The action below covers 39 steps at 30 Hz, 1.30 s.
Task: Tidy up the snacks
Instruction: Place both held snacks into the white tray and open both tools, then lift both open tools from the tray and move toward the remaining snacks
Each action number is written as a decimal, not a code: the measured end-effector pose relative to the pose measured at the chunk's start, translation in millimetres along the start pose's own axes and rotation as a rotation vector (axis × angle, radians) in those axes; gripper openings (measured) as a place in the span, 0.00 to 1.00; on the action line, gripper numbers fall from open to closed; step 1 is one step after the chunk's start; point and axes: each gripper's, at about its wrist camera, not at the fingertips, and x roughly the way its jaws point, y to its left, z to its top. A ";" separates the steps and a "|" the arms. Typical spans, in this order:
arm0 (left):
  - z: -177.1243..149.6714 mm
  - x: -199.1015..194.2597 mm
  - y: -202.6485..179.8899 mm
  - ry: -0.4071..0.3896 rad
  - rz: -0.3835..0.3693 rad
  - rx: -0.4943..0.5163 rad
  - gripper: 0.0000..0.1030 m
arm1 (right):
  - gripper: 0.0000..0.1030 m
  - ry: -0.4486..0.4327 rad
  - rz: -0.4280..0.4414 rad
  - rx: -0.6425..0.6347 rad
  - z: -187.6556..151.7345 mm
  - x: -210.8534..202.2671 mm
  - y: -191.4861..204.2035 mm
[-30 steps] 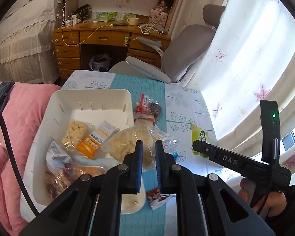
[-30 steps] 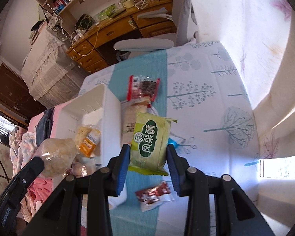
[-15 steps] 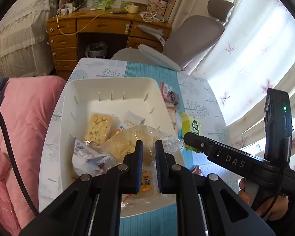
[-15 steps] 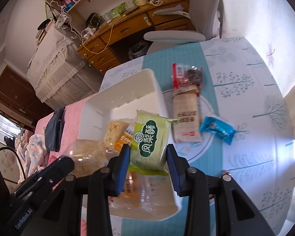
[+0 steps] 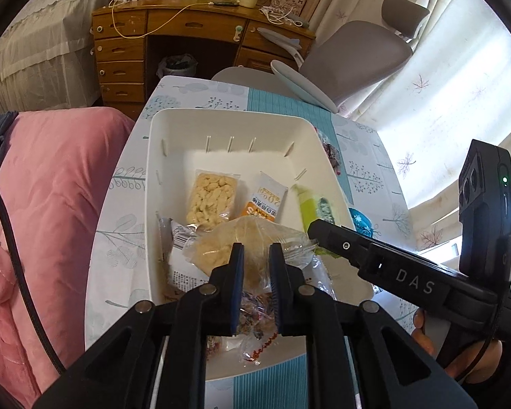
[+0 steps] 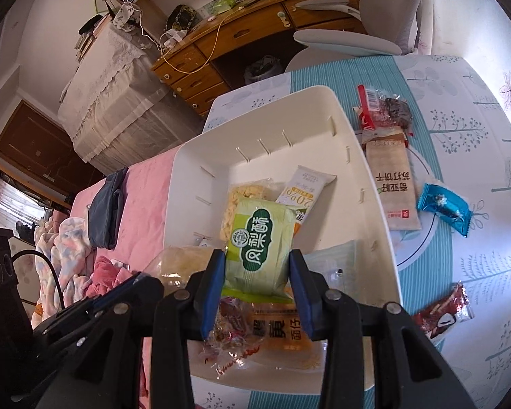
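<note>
A white plastic bin [image 5: 173, 129] [image 6: 371, 184] stands on the table and holds several snack packets. My left gripper [image 5: 256, 252] is shut on a clear bag of pale yellow puffed snack [image 5: 252, 238], held over the bin's near part. My right gripper [image 6: 258, 262] is shut on a green snack packet [image 6: 259, 238], also held above the bin. In the left wrist view the right gripper [image 5: 315, 226] reaches in from the right with the green packet [image 5: 310, 204].
To the right of the bin lie a beige cracker packet [image 6: 397, 187], a red and dark packet [image 6: 385, 107], a blue candy [image 6: 443, 206] and a brown-red wrapper [image 6: 441, 315]. A pink bed [image 5: 51, 187] is left of the table. A grey chair [image 5: 354, 58] and a wooden desk [image 5: 173, 27] stand behind.
Both grippers have moved left with their packets, from over the table beside the bin to above the bin's inside. Both stayed shut.
</note>
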 end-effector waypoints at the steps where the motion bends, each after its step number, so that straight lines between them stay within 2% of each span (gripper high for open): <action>1: 0.7 0.9 1.8 0.002 0.006 -0.005 0.26 | 0.38 0.000 0.001 0.008 0.2 0.8 0.0; 2: 1.1 0.9 3.3 0.001 0.011 -0.011 0.35 | 0.40 -0.003 0.011 0.020 0.9 0.7 -1.3; 3: 1.3 -0.2 5.3 0.000 0.013 -0.017 0.38 | 0.43 -0.004 0.019 0.028 1.6 0.3 -2.3; 5: 2.9 0.1 8.9 0.000 0.017 -0.029 0.52 | 0.57 -0.011 0.017 0.035 3.8 -2.7 -4.3; 7: 3.6 0.7 11.9 -0.002 0.016 -0.044 0.54 | 0.60 -0.022 0.005 0.031 4.9 -6.3 -4.6; 9: 3.1 1.1 13.6 -0.001 0.018 -0.057 0.57 | 0.60 -0.026 0.002 0.034 5.6 -8.4 -7.1; 11: 2.3 2.7 14.5 0.005 0.026 -0.074 0.64 | 0.60 -0.024 -0.004 0.040 5.3 -8.7 -10.1; 17: -2.8 5.7 10.9 0.023 0.040 -0.098 0.72 | 0.60 -0.024 -0.005 0.055 2.6 -13.6 -20.4; 28: -5.2 2.9 -15.5 0.027 0.057 -0.103 0.78 | 0.60 -0.018 0.005 0.059 2.9 -27.4 -48.9; 39: -3.6 -0.2 -74.4 0.016 0.033 -0.139 0.78 | 0.60 0.026 0.012 -0.015 13.3 -51.2 -87.6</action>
